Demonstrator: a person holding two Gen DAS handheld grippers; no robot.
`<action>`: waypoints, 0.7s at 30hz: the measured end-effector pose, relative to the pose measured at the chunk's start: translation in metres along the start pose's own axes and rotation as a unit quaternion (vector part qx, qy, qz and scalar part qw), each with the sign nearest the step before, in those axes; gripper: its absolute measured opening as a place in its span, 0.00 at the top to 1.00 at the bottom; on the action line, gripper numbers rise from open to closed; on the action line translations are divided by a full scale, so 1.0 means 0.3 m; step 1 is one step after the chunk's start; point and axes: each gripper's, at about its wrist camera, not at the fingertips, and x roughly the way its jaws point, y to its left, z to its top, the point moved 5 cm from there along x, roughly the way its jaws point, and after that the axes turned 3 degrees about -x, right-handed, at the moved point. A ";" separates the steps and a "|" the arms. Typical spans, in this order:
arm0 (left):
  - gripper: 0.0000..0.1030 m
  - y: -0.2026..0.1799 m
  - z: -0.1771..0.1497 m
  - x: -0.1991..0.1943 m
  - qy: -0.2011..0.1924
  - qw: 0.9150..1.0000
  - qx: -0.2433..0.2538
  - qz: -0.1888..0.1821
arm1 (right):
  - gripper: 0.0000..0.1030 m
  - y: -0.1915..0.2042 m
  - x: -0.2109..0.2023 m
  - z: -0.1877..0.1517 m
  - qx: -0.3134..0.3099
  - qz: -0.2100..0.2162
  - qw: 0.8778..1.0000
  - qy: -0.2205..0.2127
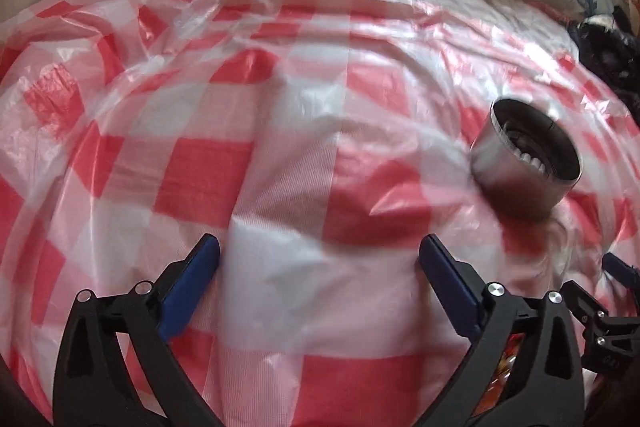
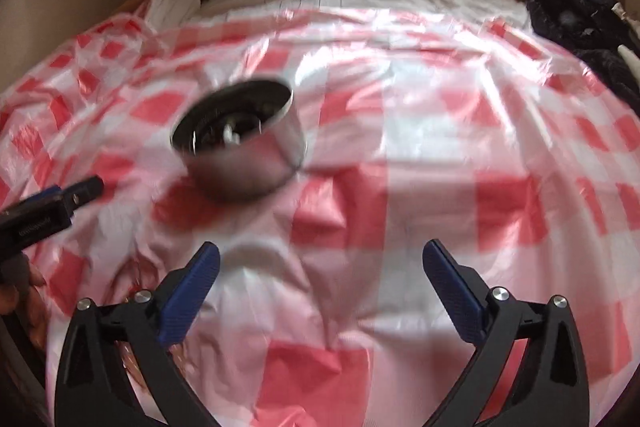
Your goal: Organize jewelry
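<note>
- Jewelry sits inside the round metal tin [image 2: 240, 143]; from my right wrist view I can make out pale beads at its bottom, blurred, so I cannot tell which pieces.
- Tin placement: it rests tilted on the checkered plastic sheet [image 2: 420, 187] covering the bed, toward the middle, well away from the sheet's edges and the headboard.
- My left gripper [image 1: 320, 259] has its jaws spread wide with nothing between them; the tin lies up and to its right.
- My right gripper [image 2: 320, 259] is likewise spread wide and empty; the tin lies up and to its left.
- Judgement: the tin sits between both tools, so I would steady its wall with one and reach in with the other.
- Soft bedding and slippery plastic mean the tin could tip; I would approach slowly and press lightly.
</note>
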 end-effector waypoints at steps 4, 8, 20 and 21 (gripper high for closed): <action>0.07 0.010 -0.010 0.010 0.001 1.000 -0.001 -0.005 | 0.06 0.014 -0.004 -0.018 -0.009 -0.016 1.000 -0.009; 0.07 0.004 -0.012 0.013 0.001 1.000 0.004 0.003 | 0.05 0.008 -0.006 -0.020 -0.004 -0.009 1.000 -0.009; 0.07 0.002 -0.013 0.017 0.003 1.000 0.002 0.001 | 0.05 0.008 -0.004 -0.020 -0.004 -0.009 1.000 -0.009; 0.07 0.004 -0.013 0.017 0.003 1.000 0.002 0.001 | 0.05 0.008 -0.004 -0.019 -0.004 -0.009 1.000 -0.009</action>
